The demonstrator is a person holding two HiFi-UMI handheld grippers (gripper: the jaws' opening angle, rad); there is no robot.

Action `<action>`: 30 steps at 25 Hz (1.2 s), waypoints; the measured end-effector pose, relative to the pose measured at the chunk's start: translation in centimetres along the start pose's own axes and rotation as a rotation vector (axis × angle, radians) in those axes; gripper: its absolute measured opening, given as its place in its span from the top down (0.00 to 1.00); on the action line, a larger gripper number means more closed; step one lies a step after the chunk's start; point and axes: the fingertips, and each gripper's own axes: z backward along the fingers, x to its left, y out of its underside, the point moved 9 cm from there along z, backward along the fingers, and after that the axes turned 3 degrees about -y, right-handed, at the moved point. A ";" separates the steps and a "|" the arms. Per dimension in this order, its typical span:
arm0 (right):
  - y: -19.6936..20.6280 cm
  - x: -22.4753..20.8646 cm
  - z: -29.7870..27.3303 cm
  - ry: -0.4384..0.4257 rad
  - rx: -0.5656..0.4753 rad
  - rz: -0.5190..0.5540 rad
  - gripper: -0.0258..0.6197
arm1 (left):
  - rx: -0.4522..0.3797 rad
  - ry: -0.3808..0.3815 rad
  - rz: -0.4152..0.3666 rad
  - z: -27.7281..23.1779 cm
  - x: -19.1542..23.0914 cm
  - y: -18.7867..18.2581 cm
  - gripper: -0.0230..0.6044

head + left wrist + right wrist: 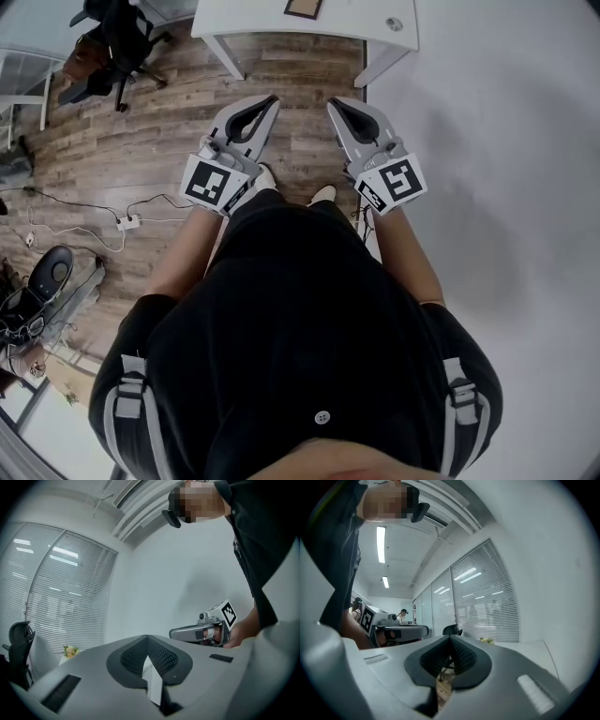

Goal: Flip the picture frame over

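Head view, items as I see them: left gripper [272,99], jaws together, nothing held; right gripper [332,101], jaws together, nothing held. Both are over the wood floor [178,103]. The picture frame [303,8] lies on the white table [244,21], well apart from both grippers.

Office chair [120,39], perhaps flowers [70,652]

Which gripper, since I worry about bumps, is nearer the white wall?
The right gripper, held close beside the white wall; the left gripper hangs over the wood floor, on the far side from it.
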 end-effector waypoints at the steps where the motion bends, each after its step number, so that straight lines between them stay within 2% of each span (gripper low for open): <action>1: 0.0 0.0 -0.2 0.003 0.001 0.000 0.93 | 0.003 -0.001 -0.003 0.1 0.3 0.1 0.96; 2: 0.0 0.0 -0.5 0.005 0.003 0.000 0.89 | 0.003 -0.003 -0.003 0.1 0.5 0.1 0.96; 6: -0.1 0.2 -1.7 0.014 0.007 0.008 0.85 | -0.001 -0.007 0.001 0.6 1.7 0.2 0.96; 13: 0.7 0.6 -4.6 0.050 0.017 -0.010 0.71 | -0.026 0.001 0.027 1.2 4.5 0.6 0.96; 19: 2.0 1.1 -7.6 0.091 0.041 -0.001 0.58 | 0.000 -0.003 0.017 2.3 7.9 2.1 0.96; 24: 3.4 2.5 -9.0 0.111 0.048 0.005 0.55 | -0.023 0.029 0.020 3.7 9.5 4.0 0.96; 28: 4.1 2.9 -9.8 0.126 0.051 0.006 0.55 | 0.003 0.013 0.020 4.3 10.8 4.4 0.96; 30: 4.3 3.0 -10.1 0.130 0.053 0.008 0.55 | -0.011 0.017 0.029 4.4 11.1 4.6 0.96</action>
